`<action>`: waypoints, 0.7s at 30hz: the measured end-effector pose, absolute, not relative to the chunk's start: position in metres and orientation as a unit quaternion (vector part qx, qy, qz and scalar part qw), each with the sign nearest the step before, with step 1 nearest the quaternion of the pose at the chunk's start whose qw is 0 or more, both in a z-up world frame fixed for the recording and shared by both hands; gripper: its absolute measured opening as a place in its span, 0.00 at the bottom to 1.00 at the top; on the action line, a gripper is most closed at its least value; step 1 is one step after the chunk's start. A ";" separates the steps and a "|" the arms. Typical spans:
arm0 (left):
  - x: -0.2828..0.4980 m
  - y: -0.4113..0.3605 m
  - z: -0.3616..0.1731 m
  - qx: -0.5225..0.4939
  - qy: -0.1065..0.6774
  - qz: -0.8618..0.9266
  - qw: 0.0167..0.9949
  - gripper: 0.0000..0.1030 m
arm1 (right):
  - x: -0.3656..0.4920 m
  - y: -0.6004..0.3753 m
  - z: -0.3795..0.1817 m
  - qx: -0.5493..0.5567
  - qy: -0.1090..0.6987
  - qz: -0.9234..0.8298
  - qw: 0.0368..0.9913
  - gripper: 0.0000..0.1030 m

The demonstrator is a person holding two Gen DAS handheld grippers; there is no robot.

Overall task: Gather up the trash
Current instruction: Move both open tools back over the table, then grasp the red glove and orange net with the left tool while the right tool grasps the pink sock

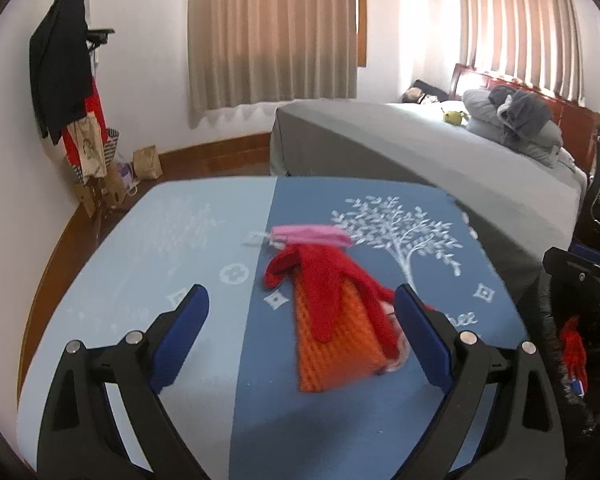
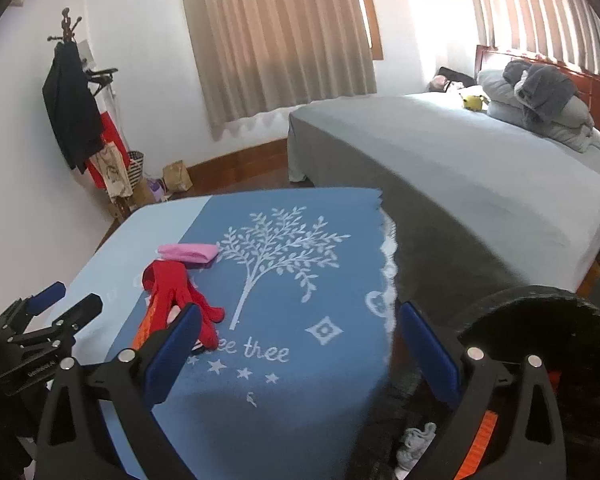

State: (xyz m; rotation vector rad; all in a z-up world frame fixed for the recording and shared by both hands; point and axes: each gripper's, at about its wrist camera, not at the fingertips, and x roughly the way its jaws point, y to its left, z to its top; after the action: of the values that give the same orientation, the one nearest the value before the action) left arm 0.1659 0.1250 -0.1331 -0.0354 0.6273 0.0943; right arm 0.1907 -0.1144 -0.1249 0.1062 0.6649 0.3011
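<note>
Two grippers over blue cloth (image 2: 300, 400), bed (image 2: 480, 168) beyond.
Left gripper (image 1: 302, 304) jaws apart, straddling red glove (image 1: 332, 280); right gripper (image 2: 300, 328) apart, empty.

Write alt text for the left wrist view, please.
An open left hand-held gripper hangs over a blue table cover, aimed at a red glove lying on an orange cloth, a pink item just beyond. A bed and curtains stand behind.

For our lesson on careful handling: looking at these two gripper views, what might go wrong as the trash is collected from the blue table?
The red glove lies across the orange cloth, so the open left gripper may lift both. The pink mask touches the glove and could be dragged along.
</note>
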 end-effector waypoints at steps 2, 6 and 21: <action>0.172 0.127 -0.140 -0.021 0.317 0.047 0.947 0.81 | 0.195 -0.109 -0.130 0.049 0.329 0.149 0.931 0.94; 0.188 0.130 -0.150 -0.031 0.325 0.047 0.944 0.80 | 0.203 -0.100 -0.137 0.041 0.335 0.152 0.929 0.94; 0.257 0.123 -0.172 -0.031 0.343 0.037 0.938 0.71 | 0.250 -0.089 -0.148 0.037 0.343 0.142 0.928 0.94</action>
State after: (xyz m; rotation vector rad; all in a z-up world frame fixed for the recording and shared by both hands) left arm 0.2569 0.1231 -0.1715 -0.0634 0.6997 0.0761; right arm 0.2504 -0.0895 -0.1485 0.0762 0.7030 0.2903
